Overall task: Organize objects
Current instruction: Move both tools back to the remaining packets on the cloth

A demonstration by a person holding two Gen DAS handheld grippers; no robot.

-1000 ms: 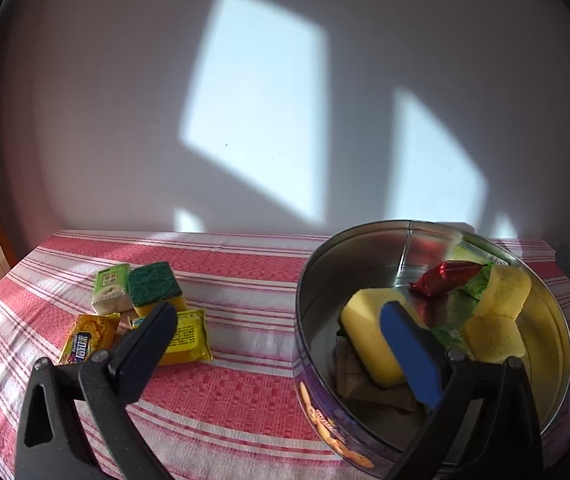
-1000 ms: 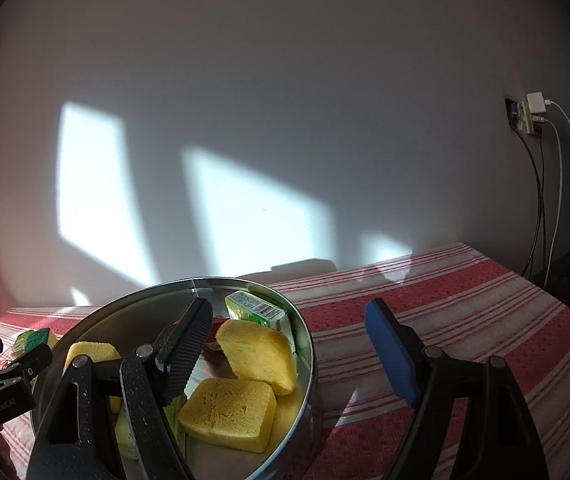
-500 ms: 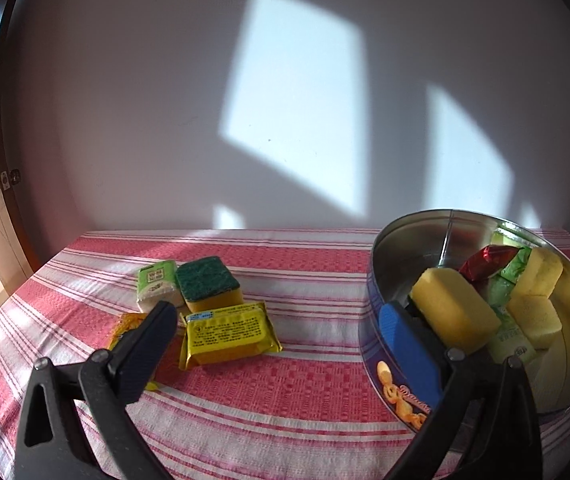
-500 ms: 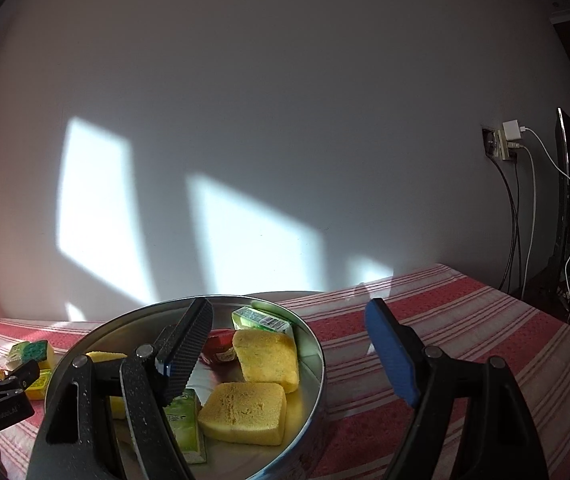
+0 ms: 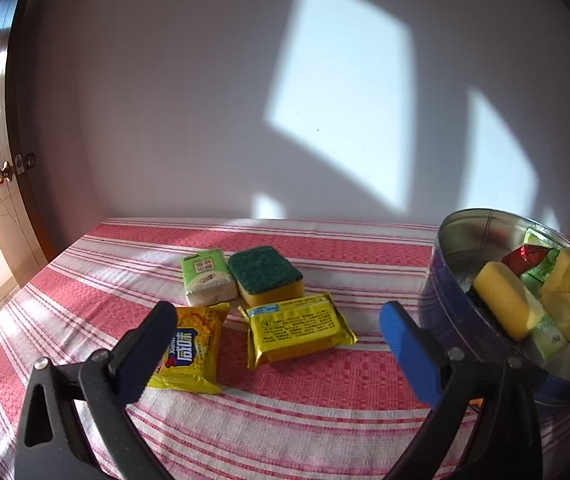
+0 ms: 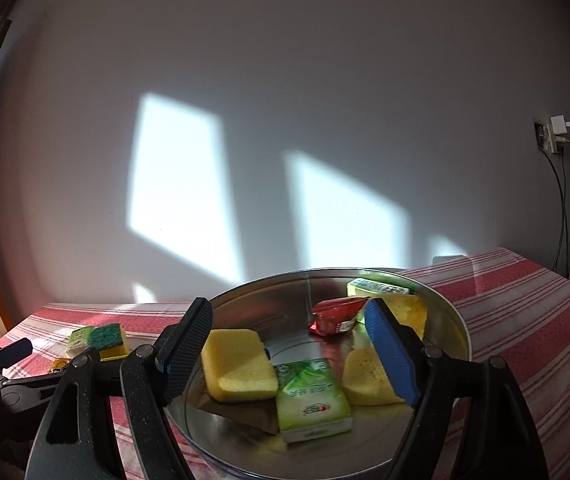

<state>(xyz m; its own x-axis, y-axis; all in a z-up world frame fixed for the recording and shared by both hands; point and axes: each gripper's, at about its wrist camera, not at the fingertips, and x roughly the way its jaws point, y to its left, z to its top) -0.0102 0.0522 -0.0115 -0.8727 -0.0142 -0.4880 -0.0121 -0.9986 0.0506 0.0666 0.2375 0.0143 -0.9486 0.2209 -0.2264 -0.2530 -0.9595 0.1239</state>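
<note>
Left claw spread wide, nothing between the fingers. Since 1 s ago it has swung away from the tin: its blue finger sat over the tin's inside then, now it is outside, just left of the tin wall, and the claw faces the loose items on the table.

Right claw also spread, holding nothing. It hovers over the tin with both fingers above the opening; 1 s ago its blue finger was off past the tin's right rim.

Left of the tin, four items still out on the striped cloth:
- yellow packet, Chinese characters plus "XIANFUX"-like Latin text printed upside down, partly behind the black finger
- second yellow packet, back label side up, print too small to read
- green-topped sponge behind it
- green-and-white pack touching the sponge's left side, label unreadable

Inside the tin:
- yellow sponge leaning on a brown packet
- green pack with Chinese writing and a small red logo
- red foil packet
- another green pack against the far wall
- two more yellow sponges on the right side

Tin's outer wall is dark blue, printing cut off in the left view.
</note>
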